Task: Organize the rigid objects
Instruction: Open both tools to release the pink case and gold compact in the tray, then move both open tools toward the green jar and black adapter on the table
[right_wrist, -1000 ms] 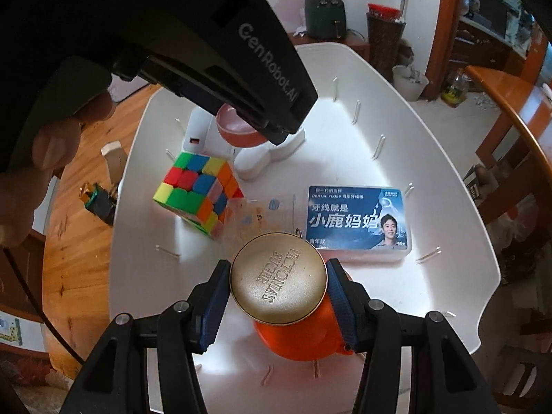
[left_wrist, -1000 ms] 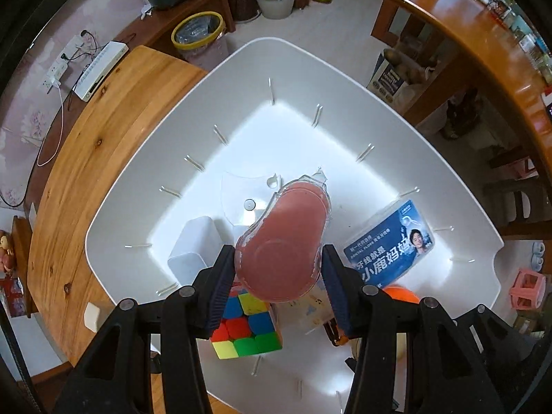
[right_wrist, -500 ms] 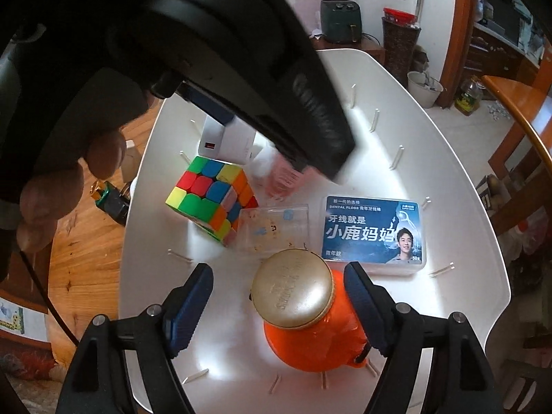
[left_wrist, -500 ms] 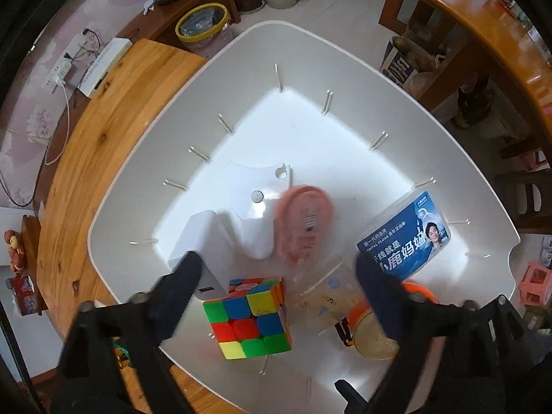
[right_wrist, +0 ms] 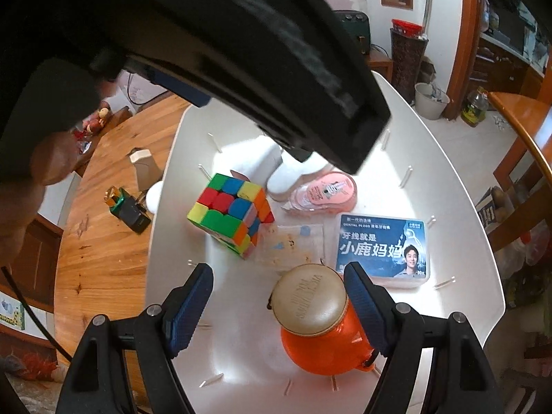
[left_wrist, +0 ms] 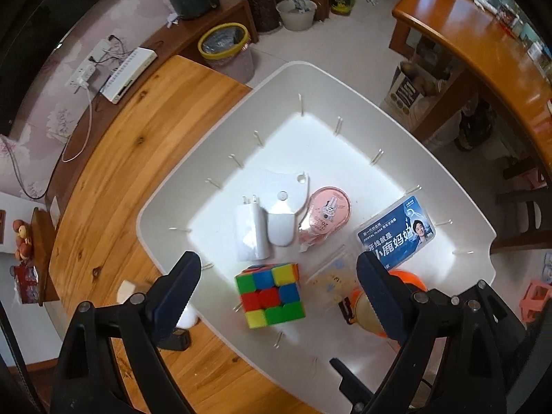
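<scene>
A white tray [left_wrist: 310,79] holds the objects. My left gripper [left_wrist: 276,286] hangs open above it, over a colourful puzzle cube [left_wrist: 270,295]. A pink tape dispenser [left_wrist: 326,214] lies flat beside a white oval piece [left_wrist: 281,207] and a white charger [left_wrist: 250,231]. My right gripper [right_wrist: 277,296] is open around an orange jar with a gold lid [right_wrist: 310,303]; the jar stands close to the right finger, well clear of the left. Behind it lie a blue dental floss box [right_wrist: 383,248], a clear small box [right_wrist: 293,245] and the cube [right_wrist: 231,217].
The tray rests on a wooden table [left_wrist: 120,172]. A green and black lighter-like item [right_wrist: 127,207] and a small white block [right_wrist: 141,162] lie on the wood left of the tray. The left gripper's body [right_wrist: 241,51] and a hand [right_wrist: 45,165] fill the upper right wrist view.
The left gripper opened, let go of the pink dispenser, which now lies on the tray, and rose. The right gripper opened off the orange jar, which stays standing.
</scene>
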Demonstrator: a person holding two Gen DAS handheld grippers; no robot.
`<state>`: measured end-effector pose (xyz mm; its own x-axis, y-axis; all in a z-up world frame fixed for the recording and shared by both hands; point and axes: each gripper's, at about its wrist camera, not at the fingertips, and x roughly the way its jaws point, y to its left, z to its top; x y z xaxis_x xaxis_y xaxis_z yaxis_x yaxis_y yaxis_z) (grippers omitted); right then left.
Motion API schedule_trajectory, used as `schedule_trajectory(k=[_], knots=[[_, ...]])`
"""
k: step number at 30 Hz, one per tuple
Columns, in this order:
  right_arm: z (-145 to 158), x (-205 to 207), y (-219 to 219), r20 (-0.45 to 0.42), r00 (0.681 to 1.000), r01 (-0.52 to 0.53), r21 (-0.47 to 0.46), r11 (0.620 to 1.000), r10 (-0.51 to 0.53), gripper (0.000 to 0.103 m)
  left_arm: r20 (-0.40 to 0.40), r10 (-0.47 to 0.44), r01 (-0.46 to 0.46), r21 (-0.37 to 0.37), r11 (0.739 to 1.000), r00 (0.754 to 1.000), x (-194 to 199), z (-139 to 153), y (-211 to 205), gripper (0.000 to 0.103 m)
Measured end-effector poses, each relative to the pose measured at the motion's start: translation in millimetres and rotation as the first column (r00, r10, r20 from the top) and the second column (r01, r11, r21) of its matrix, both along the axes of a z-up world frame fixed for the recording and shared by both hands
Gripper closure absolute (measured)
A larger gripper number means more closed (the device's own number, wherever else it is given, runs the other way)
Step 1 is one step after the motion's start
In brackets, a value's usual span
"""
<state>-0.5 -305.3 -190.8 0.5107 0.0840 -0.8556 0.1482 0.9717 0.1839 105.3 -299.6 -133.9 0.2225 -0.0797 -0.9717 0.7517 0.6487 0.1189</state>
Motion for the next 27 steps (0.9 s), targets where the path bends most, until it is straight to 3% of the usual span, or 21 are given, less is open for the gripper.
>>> schedule_trajectory(k=[15, 20, 27], knots=[[20, -1, 20, 0.058, 0.996, -0.072, -0.024, 0.997, 0.073, 0.024, 0.110, 0.170, -0.159, -0.099, 0.982, 0.979, -8, 56, 74, 0.010], [34, -3, 26, 0.103, 0.991, -0.081, -0.043, 0.996, 0.085, 0.024, 0.126, 0.259, -0.246, -0.110, 0.963, 0.958, -11, 67, 112, 0.010], [54, 6, 36, 0.133, 0.986, -0.090, -0.055, 0.994, 0.097, 0.024, 0.188, 0.404, -0.385, -0.129, 0.914, 0.895, -12, 86, 181, 0.010]])
